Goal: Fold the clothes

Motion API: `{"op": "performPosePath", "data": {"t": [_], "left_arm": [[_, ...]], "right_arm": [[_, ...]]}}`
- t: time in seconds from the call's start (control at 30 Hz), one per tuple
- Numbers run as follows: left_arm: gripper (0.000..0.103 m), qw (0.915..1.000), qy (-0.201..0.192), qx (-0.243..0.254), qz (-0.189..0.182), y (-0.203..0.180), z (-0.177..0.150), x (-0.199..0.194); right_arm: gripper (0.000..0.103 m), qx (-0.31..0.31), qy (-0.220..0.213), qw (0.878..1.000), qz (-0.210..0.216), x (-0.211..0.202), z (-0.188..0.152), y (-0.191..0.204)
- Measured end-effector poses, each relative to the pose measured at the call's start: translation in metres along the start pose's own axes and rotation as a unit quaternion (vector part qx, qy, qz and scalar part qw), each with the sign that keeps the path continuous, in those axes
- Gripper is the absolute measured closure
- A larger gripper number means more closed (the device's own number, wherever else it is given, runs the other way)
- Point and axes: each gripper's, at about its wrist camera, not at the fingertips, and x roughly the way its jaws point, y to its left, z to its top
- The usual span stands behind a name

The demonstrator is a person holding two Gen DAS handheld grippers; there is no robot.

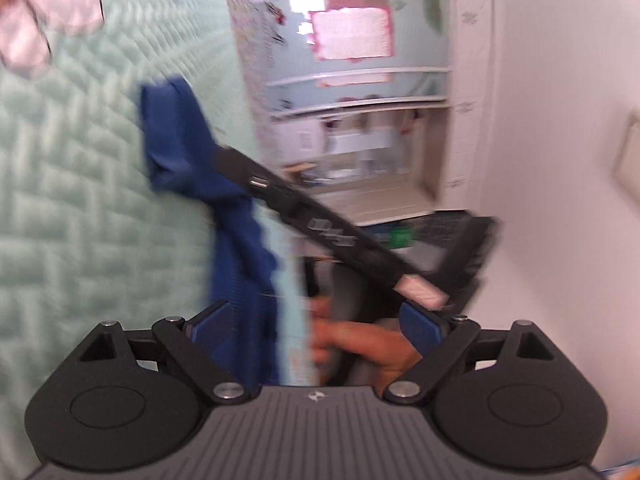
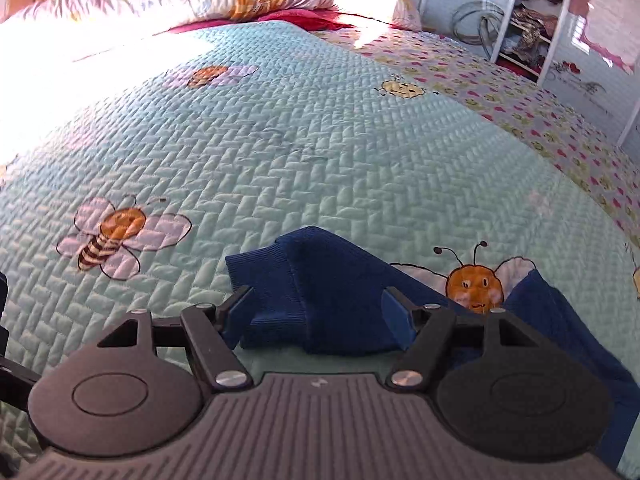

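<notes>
While our left gripper (image 1: 316,332) is gaping empty, our right gripper (image 2: 320,308) is hovering wide over the blue garment (image 2: 320,284) on the quilt (image 2: 280,140).

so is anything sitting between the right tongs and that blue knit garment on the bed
Nothing visible is in the way. The right tongs stand open directly over the ribbed cuff end of the blue knit garment, which lies on the pale green quilted bedspread. No other object shows between the pads and the fabric.

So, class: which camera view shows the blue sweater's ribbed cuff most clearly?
The right wrist view: the ribbed cuff lies sharp on the quilt. The left wrist view shows only blurred blue sweater, its cuff indistinct.
</notes>
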Motion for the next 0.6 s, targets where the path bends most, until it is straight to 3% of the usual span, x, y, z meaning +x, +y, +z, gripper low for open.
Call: {"op": "performPosePath", "data": {"t": [0.1, 0.2, 0.3, 0.43, 0.5, 0.6], "left_arm": [[0.011, 0.9922, -0.004, 0.076, 0.099, -0.019, -0.005, 0.002], [0.012, 0.9834, -0.017, 0.102, 0.149, -0.028, -0.006, -0.004], [0.013, 0.9694, -0.03, 0.116, 0.214, -0.028, 0.001, -0.013], [0.013, 0.9535, -0.044, 0.135, 0.266, -0.023, 0.014, -0.025], [0.016, 0.9441, -0.043, 0.15, 0.291, -0.024, 0.016, -0.025], [0.015, 0.9433, -0.042, 0.147, 0.294, -0.021, 0.019, -0.027]], "right_arm": [[0.03, 0.045, 0.0, 0.998, -0.037, -0.016, 0.008, -0.007], [0.026, -0.01, 0.031, 0.999, -0.024, -0.014, 0.021, 0.02], [0.026, -0.086, 0.064, 0.994, -0.012, 0.008, 0.029, 0.056], [0.026, -0.155, 0.115, 0.98, -0.052, 0.054, 0.025, 0.088], [0.026, -0.159, 0.134, 0.976, -0.058, 0.073, 0.019, 0.095], [0.026, -0.139, 0.124, 0.98, -0.065, 0.077, 0.016, 0.094]]}}
